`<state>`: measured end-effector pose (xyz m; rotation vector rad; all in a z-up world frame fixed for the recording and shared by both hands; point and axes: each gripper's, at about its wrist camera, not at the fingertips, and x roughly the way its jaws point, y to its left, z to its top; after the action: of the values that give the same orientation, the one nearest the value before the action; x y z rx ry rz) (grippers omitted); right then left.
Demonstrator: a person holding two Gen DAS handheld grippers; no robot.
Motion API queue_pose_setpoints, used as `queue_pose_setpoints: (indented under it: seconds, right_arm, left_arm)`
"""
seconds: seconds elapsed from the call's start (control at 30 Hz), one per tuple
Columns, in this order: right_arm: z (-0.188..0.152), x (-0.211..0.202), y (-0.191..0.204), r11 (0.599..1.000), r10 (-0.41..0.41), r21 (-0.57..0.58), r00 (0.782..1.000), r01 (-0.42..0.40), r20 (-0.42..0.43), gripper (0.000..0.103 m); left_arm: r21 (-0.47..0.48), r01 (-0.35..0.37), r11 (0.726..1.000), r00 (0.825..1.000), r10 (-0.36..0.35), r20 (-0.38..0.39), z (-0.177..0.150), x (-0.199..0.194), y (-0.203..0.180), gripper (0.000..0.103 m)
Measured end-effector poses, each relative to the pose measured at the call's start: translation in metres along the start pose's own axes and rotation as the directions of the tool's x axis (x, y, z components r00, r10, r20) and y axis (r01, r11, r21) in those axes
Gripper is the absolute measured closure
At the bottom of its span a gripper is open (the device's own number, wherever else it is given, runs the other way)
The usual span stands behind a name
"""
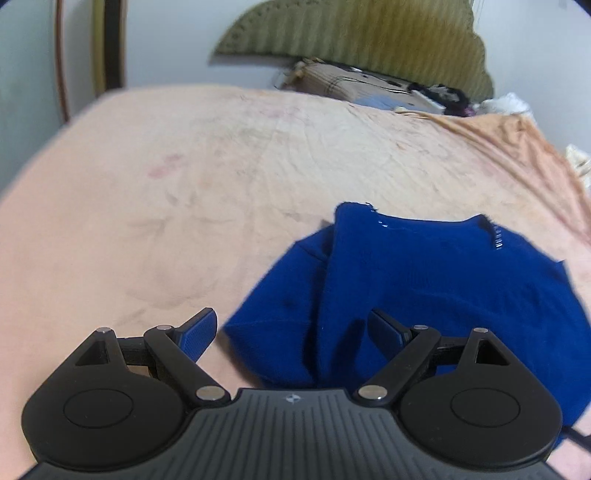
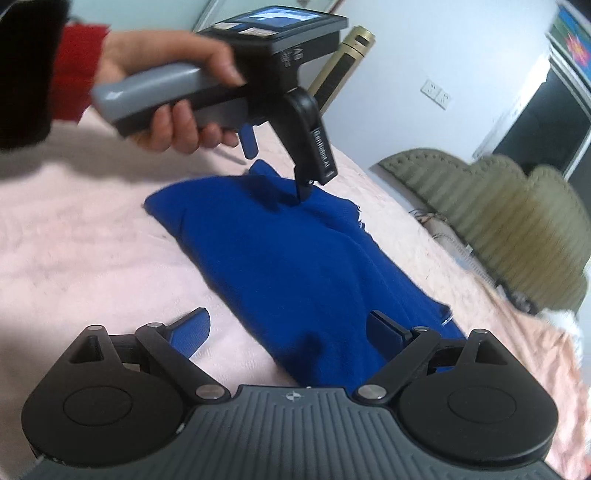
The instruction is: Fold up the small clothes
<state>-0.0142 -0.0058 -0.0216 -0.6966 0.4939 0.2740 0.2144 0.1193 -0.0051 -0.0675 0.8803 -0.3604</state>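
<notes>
A small blue knitted garment (image 1: 424, 280) lies partly folded on the pink bedsheet (image 1: 184, 192). My left gripper (image 1: 291, 332) is open, its fingers standing just above the garment's near left edge, holding nothing. In the right wrist view the same garment (image 2: 288, 258) lies across the middle, and my right gripper (image 2: 288, 328) is open over its near end, empty. The left gripper also shows there (image 2: 277, 166), held by a hand at the garment's far end, jaws apart.
A green striped cushion (image 1: 369, 33) and cardboard clutter (image 1: 369, 85) lie at the bed's far side. The green cushion (image 2: 498, 221) sits at the right of the bed in the right wrist view. A wall with sockets (image 2: 436, 92) stands behind.
</notes>
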Motion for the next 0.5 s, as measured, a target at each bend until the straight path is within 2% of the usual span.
queue_pose_setpoints:
  seconds: [0.1,0.2,0.3,0.47,0.5]
  right_arm:
    - [0.005,0.008,0.01,0.999,-0.028,-0.02,1.0,0.028,0.004,0.01]
    - [0.013,0.018,0.016,0.999,-0.047,-0.024,0.999,0.048,0.016,0.011]
    - [0.021,0.031,0.021,0.997,-0.064,-0.029,0.997,0.065,0.032,0.012]
    - [0.037,0.053,0.023,0.996,-0.075,-0.04,0.996,0.077,0.057,0.013]
    - [0.04,0.058,0.023,0.996,-0.07,-0.042,0.996,0.073,0.061,0.014]
  left_arm:
    - [-0.068,0.054,0.996,0.998,-0.056,-0.019,0.003,0.012,0.015,0.013]
    - [-0.093,0.106,0.99,0.994,-0.107,-0.01,0.008,0.017,0.02,0.008]
    - [-0.089,0.151,0.984,0.988,-0.153,-0.016,0.016,0.028,0.017,0.007]
    - [-0.058,0.132,0.99,0.991,-0.132,-0.008,0.029,0.044,0.002,0.009]
    - [-0.044,0.121,0.992,0.993,-0.121,-0.007,0.032,0.047,-0.002,0.018]
